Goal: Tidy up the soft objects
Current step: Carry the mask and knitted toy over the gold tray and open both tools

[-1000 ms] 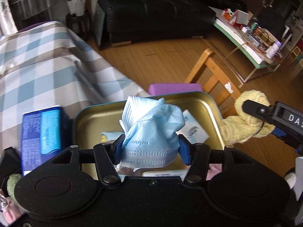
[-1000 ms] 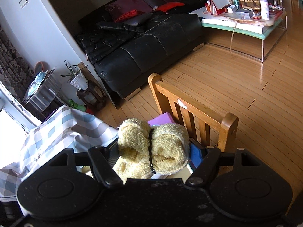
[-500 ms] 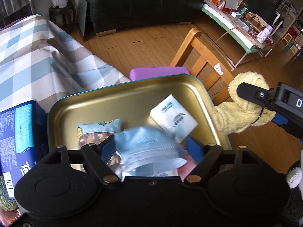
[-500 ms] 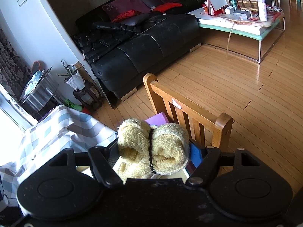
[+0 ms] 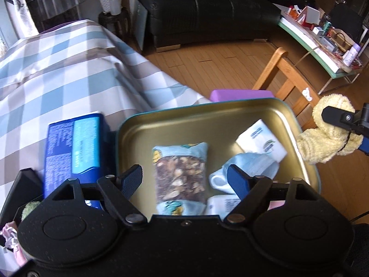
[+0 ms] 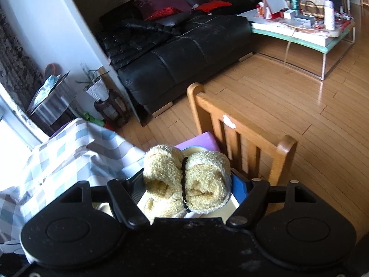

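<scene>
Fluffy yellow towel roll (image 6: 188,181) clamped in right hand-held gripper (image 6: 188,184), left hand-held gripper (image 5: 185,181) spread wide over glossy gold tin tray (image 5: 207,117), crumpled blue mask (image 5: 253,164) inside

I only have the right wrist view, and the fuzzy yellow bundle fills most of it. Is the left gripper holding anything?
Observer: No. The left gripper has its jaws spread wide with nothing between them.
Operator: What is it hovering over?
Observer: A gold tin, with a crumpled blue face mask lying inside beside a white tissue pack.
Operator: Anything else in there?
Observer: A snack bag lies flat in the middle of the tin.
</scene>
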`<state>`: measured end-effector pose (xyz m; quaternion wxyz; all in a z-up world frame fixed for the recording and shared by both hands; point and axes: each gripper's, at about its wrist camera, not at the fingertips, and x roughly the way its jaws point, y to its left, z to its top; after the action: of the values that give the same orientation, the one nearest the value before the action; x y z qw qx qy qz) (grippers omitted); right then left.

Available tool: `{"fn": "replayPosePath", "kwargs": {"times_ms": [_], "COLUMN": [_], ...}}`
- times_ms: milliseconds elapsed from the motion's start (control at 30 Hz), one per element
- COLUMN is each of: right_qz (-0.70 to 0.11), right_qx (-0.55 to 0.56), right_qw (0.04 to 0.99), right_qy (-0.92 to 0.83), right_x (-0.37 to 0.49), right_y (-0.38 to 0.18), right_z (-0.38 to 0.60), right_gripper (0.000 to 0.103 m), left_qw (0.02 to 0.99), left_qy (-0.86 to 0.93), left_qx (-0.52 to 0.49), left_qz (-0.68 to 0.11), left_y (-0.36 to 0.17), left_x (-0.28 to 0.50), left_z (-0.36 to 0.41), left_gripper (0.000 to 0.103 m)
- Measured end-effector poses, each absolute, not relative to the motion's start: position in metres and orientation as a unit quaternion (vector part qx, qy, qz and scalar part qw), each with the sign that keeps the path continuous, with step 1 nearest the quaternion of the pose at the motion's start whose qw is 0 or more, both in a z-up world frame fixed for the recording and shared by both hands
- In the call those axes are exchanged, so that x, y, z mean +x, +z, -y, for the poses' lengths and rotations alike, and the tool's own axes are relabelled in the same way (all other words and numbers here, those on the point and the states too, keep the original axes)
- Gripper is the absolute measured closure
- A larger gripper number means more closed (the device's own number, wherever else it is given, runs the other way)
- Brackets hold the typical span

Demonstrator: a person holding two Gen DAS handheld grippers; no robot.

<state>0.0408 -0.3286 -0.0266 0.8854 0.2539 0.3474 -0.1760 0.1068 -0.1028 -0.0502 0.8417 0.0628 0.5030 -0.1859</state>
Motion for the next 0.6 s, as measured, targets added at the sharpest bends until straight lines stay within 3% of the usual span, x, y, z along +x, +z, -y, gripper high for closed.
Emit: {"fn": "replayPosePath", "kwargs": {"times_ms": [333, 467, 600], "right_qz": [-0.358, -0.363, -0.367], "right_qx": [0.222, 0.214, 0.205], "right_qw": [0.898, 0.899, 0.899], "right_qy": [-0.128, -0.119, -0.122], "right_x": [0.075, 0.084, 0.083], "right_y": [-0.030, -0.033, -0.033], "right_z": [0.292, 0.283, 0.277], "right_gripper": [0.030, 0.019, 0.019], "left_qw": [0.843, 0.843, 0.844], "left_qy": [-0.154, -0.149, -0.147], "left_qx": [0.061, 0.059, 0.056], "left_qz": [-0.512, -0.513, -0.513], "left_y": [-0.058, -0.058, -0.059], "left_x": [0.100, 0.097, 0.095], "left_z": [0.067, 0.059, 0.053], "left_gripper": [0.027, 0.027, 0.027]}}
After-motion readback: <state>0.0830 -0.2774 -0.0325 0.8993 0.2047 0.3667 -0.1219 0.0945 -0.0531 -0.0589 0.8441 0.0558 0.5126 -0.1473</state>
